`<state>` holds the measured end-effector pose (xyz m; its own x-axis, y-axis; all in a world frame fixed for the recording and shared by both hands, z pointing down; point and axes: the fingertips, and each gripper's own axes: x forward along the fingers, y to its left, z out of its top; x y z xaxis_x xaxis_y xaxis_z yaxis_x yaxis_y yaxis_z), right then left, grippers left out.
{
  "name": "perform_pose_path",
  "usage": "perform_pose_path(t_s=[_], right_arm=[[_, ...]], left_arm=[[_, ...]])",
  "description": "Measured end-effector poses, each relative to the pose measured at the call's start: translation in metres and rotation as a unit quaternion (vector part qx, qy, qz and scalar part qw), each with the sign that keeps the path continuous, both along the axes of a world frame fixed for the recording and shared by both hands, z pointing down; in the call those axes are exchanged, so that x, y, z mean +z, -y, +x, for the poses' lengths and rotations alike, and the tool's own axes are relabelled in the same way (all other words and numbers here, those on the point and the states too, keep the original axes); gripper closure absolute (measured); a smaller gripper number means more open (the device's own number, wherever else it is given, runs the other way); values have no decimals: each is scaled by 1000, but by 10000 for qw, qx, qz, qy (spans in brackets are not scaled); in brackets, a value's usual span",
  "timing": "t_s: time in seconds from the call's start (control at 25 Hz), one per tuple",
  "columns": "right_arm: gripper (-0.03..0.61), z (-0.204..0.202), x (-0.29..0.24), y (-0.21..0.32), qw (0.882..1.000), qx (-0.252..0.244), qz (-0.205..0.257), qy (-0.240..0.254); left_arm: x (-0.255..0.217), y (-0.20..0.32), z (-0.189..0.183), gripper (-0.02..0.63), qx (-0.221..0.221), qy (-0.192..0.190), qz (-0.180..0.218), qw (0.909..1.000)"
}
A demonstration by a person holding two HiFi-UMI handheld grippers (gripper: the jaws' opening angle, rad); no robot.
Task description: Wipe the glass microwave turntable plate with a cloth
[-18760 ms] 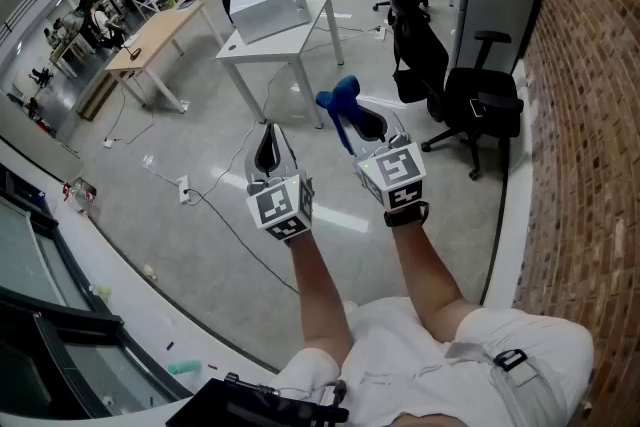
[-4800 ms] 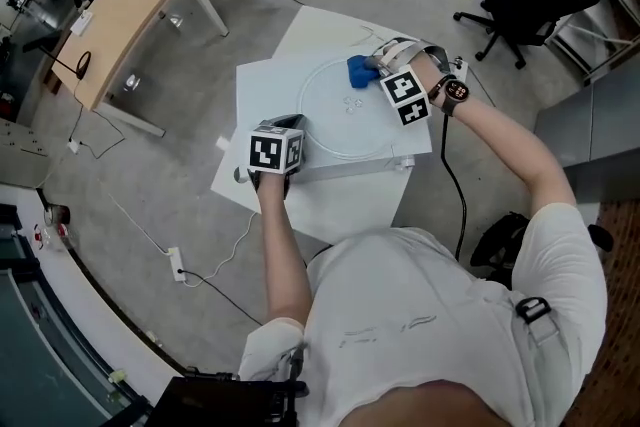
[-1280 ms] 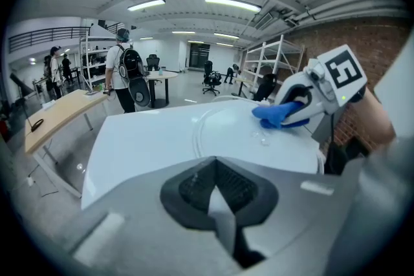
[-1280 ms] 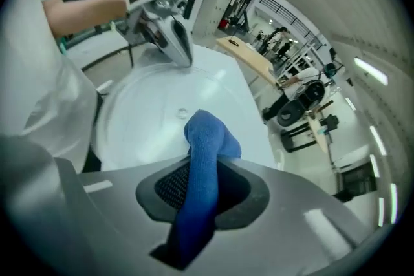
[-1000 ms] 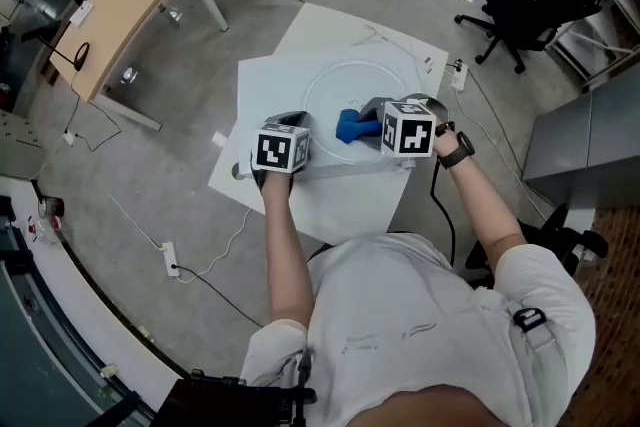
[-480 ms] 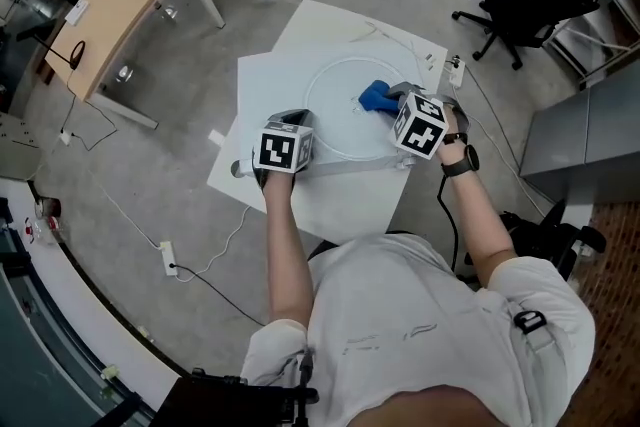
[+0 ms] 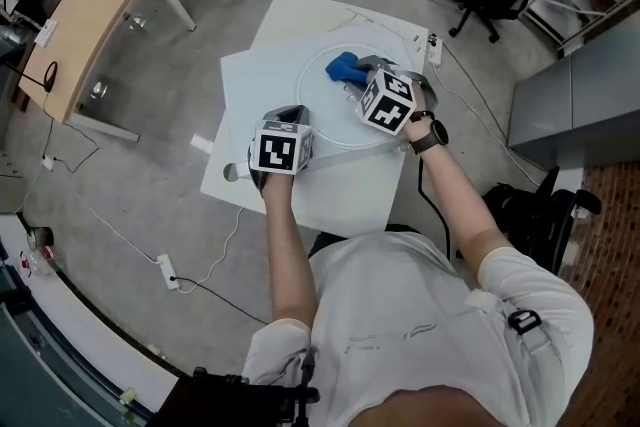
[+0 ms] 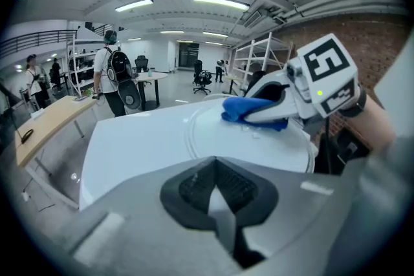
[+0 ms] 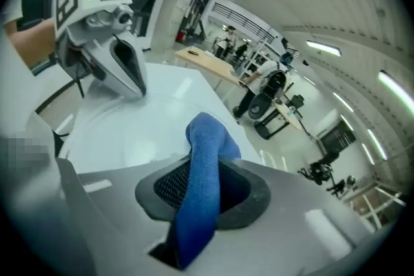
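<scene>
- Our left gripper point(image 7: 288, 117) is closed on the near rim of the glass plate point(image 7: 330, 120), at the frame's upper centre, probably to steady it.
- Our right gripper point(image 7: 358, 73) clamps the blue cloth point(image 7: 338, 67) and presses it on the plate's far side to wipe.

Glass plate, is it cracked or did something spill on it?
No crack shows. The glass turntable plate lies flat on the microwave, left gripper pinching its rim; only tiny specks sit by the blue cloth in the right gripper.

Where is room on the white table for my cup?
The bare white top left of the glass plate, and the far strip behind it. Crowded: blue cloth and right gripper over the plate, left gripper at its near rim.
</scene>
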<state>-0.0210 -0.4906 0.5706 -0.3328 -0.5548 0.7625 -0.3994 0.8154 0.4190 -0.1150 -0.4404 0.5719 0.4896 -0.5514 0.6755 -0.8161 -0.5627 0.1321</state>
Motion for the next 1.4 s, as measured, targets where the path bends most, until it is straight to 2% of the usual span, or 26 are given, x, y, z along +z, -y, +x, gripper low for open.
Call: perform_pose_path(t_s=[0.16,0.24,0.32,0.52,0.72,0.8,0.84,0.92,1.0,1.08,1.16,1.28,1.32,1.4], right_arm=[[491,74,-3,3,9943,883,13,-603],[491,97,-4,-15,9909,1103,-119,-764],[491,103,-5,-38,9890,1201,-257,-820],[491,66,-6,-89,9920,957,-617,-544],[501,-3,-1,-99,9961,555,-653,219],[511,-21,-3,-97,9950,562,-478,673],[512,-25,-11,-92,9929,644,-181,982],[514,-25,-43,-86,9771,885,569,1849],[514,-18,-82,-103,9489,1030,1119,2764],[514,-5,-114,-142,9235,971,1510,3390],[512,18,-126,-197,8996,900,1472,4011],[512,76,-111,-288,8625,1194,811,4851],[512,97,-106,-315,8540,1328,707,4981],[512,126,-103,-362,8459,1442,671,5091]], left_arm=[[5,6,6,612,141,29,68,9999],[6,5,12,612,238,6,164,9996],[6,3,13,612,292,33,221,9993],[4,3,11,612,294,92,248,9992],[5,6,9,612,185,117,312,9993],[7,3,7,612,59,115,418,9990],[4,3,4,612,-26,65,519,9986],[-16,2,-4,611,-265,-129,890,9956],[-51,-14,-14,611,-546,-365,1362,9885],[-86,-45,-20,611,-802,-614,1921,9762],[-117,-91,-15,611,-1015,-869,2574,9570],[-149,-184,23,611,-1200,-1059,3353,9284],[-155,-217,41,611,-1197,-1061,3520,9222],[-161,-279,73,611,-1158,-1054,3741,9141]])
